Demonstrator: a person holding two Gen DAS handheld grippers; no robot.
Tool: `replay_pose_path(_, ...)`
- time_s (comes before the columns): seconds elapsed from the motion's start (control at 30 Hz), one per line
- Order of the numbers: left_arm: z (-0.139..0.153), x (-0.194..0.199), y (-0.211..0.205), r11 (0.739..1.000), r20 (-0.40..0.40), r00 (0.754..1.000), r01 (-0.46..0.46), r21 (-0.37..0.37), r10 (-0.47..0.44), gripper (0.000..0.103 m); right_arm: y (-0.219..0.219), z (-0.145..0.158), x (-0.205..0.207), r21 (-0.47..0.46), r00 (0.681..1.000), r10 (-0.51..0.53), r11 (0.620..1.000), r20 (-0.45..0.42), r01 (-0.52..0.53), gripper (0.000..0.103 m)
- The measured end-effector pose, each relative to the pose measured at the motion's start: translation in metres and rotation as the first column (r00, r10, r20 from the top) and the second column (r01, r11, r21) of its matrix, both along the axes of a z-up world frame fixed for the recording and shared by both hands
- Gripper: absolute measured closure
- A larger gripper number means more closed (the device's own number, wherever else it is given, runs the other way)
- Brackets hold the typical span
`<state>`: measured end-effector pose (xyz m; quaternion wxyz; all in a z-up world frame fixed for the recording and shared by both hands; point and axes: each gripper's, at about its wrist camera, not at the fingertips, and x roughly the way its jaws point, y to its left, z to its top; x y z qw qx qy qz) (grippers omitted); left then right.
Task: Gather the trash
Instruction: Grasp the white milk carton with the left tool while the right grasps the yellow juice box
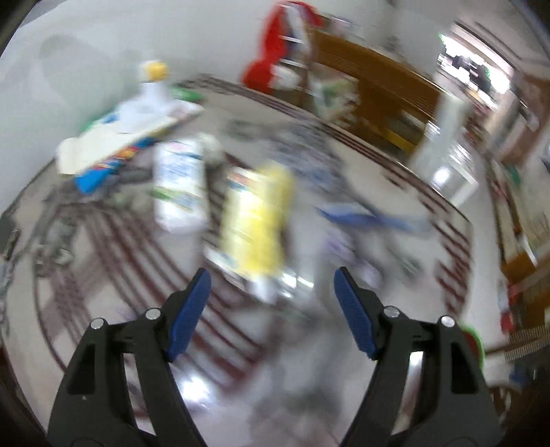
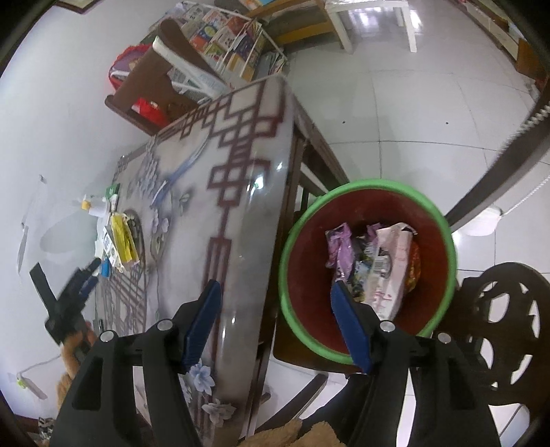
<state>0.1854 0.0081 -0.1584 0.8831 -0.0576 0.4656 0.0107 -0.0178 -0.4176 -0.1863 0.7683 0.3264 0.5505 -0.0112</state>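
The left wrist view is blurred by motion. My left gripper (image 1: 271, 275) is open and empty above the patterned table (image 1: 103, 275). Just ahead of it lie a yellow packet (image 1: 257, 220), a white packet (image 1: 178, 185), a blue wrapper (image 1: 361, 213) and a white bottle with a yellow cap (image 1: 154, 86). My right gripper (image 2: 275, 285) is open with nothing between its pads, over the gap between the table's edge (image 2: 275, 192) and the green-rimmed red bin (image 2: 364, 185). Several wrappers (image 2: 388, 268) lie inside the bin. In the right wrist view the left gripper (image 2: 82, 278) hangs near the trash pile (image 2: 120, 240).
A carved dark wooden chair (image 2: 508, 330) stands right of the bin. A rack of books (image 2: 223, 34) and a white stool (image 2: 371, 13) stand beyond the table on the tiled floor. A hand (image 2: 77, 344) holds the left gripper. The bin's green rim (image 1: 476, 340) shows at the right.
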Motion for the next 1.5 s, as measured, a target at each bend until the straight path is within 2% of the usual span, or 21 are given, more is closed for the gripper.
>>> replay_pose_path(0.13,-0.010,0.039,0.052,0.992,-0.010,0.992,-0.125,0.000,0.125,0.032,0.023,-0.009,0.022,0.000,0.999,0.042,0.999,-0.027,-0.042,0.038)
replay_pose_path(0.23,-0.025,0.072,0.079,0.982,-0.050,0.981,-0.189,-0.005,0.189,0.032,0.039,-0.014,0.040,-0.002,0.996,0.075,0.997,-0.047,-0.075,0.038)
replay_pose_path(0.37,-0.048,0.109,0.087,0.982,-0.078,0.979,-0.185,0.025,0.187,0.032,0.067,-0.017,0.072,-0.017,0.986,0.150,0.988,-0.069,-0.152,0.038)
replay_pose_path(0.4,-0.054,0.115,0.089,0.983,-0.088,0.979,-0.182,0.027,0.184,0.024,0.076,-0.018,0.081,-0.023,0.982,0.176,0.984,-0.075,-0.178,0.038)
replay_pose_path(0.47,-0.065,0.127,0.092,0.981,-0.101,0.976,-0.193,0.012,0.193,0.023,0.092,-0.021,0.099,-0.030,0.971,0.224,0.973,-0.085,-0.227,0.038)
replay_pose_path(0.5,-0.070,0.131,0.094,0.981,-0.111,0.976,-0.192,-0.011,0.190,0.026,0.100,-0.022,0.108,-0.032,0.964,0.249,0.967,-0.088,-0.252,0.038)
replay_pose_path(0.6,-0.078,0.132,0.094,0.982,-0.138,0.973,-0.186,-0.014,0.183,0.055,0.129,-0.029,0.137,-0.026,0.940,0.328,0.943,-0.097,-0.331,0.038)
replay_pose_path(0.7,-0.085,0.121,0.103,0.982,-0.143,0.975,-0.178,-0.065,0.168,0.058,0.166,-0.038,0.165,-0.011,0.903,0.418,0.907,-0.097,-0.421,0.038)
replay_pose_path(0.77,-0.084,0.108,0.108,0.984,-0.149,0.977,-0.165,-0.071,0.153,0.059,0.192,-0.042,0.181,-0.006,0.875,0.476,0.878,-0.088,-0.478,0.038)
replay_pose_path(0.9,-0.077,0.061,0.116,0.981,-0.142,0.979,-0.165,-0.105,0.149,0.059,0.246,-0.046,0.216,-0.017,0.824,0.565,0.824,-0.053,-0.566,0.038)
replay_pose_path(1.07,-0.075,-0.005,0.113,0.978,-0.168,0.973,-0.176,-0.115,0.156,0.059,0.305,-0.044,0.257,-0.058,0.805,0.593,0.804,0.021,-0.592,0.038)
replay_pose_path(1.13,-0.078,-0.025,0.109,0.974,-0.178,0.970,-0.191,-0.125,0.167,0.059,0.325,-0.047,0.272,-0.064,0.803,0.594,0.804,0.043,-0.591,0.026)
replay_pose_path(1.17,-0.078,-0.032,0.109,0.971,-0.183,0.968,-0.197,-0.131,0.172,0.059,0.336,-0.050,0.278,-0.067,0.804,0.592,0.805,0.050,-0.589,0.026)
replay_pose_path(1.23,-0.082,-0.042,0.106,0.964,-0.197,0.964,-0.213,-0.161,0.180,0.059,0.354,-0.057,0.286,-0.084,0.796,0.604,0.796,0.042,-0.599,0.026)
replay_pose_path(1.3,-0.084,-0.049,0.103,0.961,-0.199,0.964,-0.214,-0.175,0.178,0.059,0.371,-0.071,0.292,-0.138,0.777,0.629,0.770,-0.004,-0.623,0.026)
replay_pose_path(1.37,-0.085,-0.048,0.098,0.965,-0.194,0.966,-0.203,-0.166,0.169,0.060,0.376,-0.082,0.294,-0.154,0.767,0.640,0.755,-0.041,-0.638,0.030)
replay_pose_path(1.4,-0.085,-0.048,0.096,0.967,-0.189,0.967,-0.201,-0.159,0.170,0.060,0.374,-0.080,0.291,-0.173,0.766,0.642,0.752,-0.026,-0.636,0.045)
replay_pose_path(1.43,-0.084,-0.048,0.096,0.966,-0.186,0.968,-0.202,-0.160,0.171,0.060,0.374,-0.078,0.288,-0.183,0.757,0.653,0.742,-0.019,-0.645,0.052)
replay_pose_path(1.5,-0.084,-0.048,0.098,0.964,-0.179,0.968,-0.206,-0.169,0.175,0.060,0.371,-0.073,0.283,-0.197,0.742,0.671,0.725,-0.014,-0.660,0.056)
